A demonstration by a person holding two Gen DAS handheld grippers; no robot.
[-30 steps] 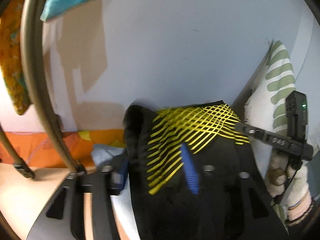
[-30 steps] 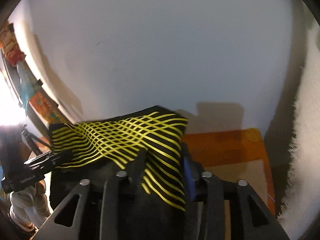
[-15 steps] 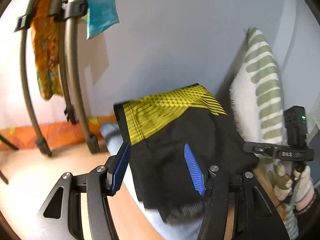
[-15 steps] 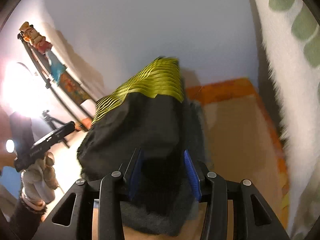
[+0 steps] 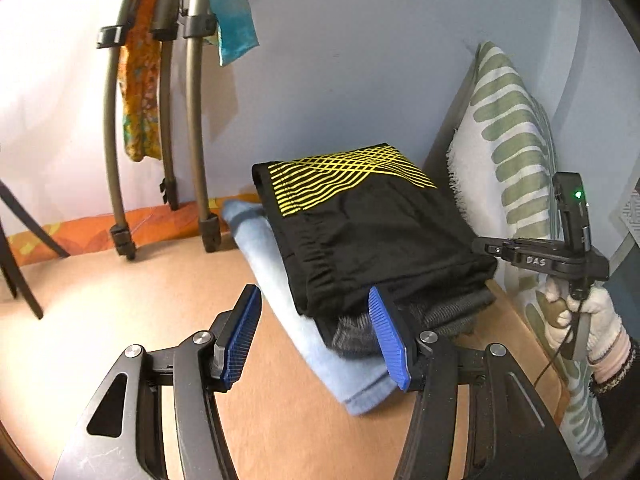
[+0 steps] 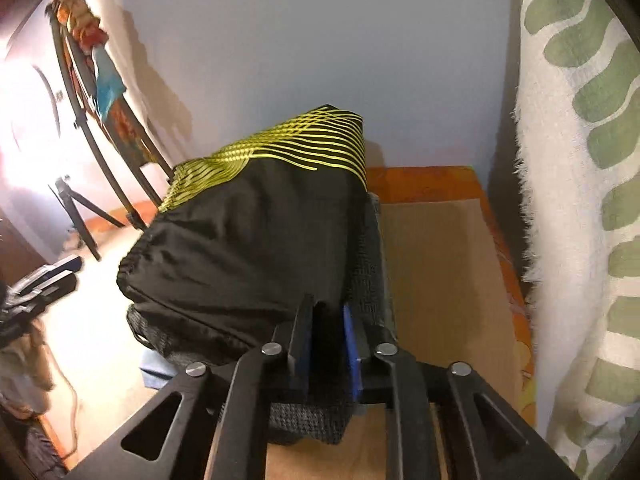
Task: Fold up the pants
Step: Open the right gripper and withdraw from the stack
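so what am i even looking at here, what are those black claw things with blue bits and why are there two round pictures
There is no robot here. A person holds a handheld two-finger gripper in each hand, and a fisheye camera on each gripper looks forward along its fingers, hence two round pictures.

The left wrist view shows the left gripper open, its blue pads apart and holding nothing. At its right edge you can see the person's gloved hand holding the other gripper.

The right wrist view shows the right gripper shut on the near edge of the black pants with yellow lines.

The folded pants sit on a stack: a grey garment beneath them and a light blue one at the bottom, on a tan surface. A green-patterned pillow leans against the wall.
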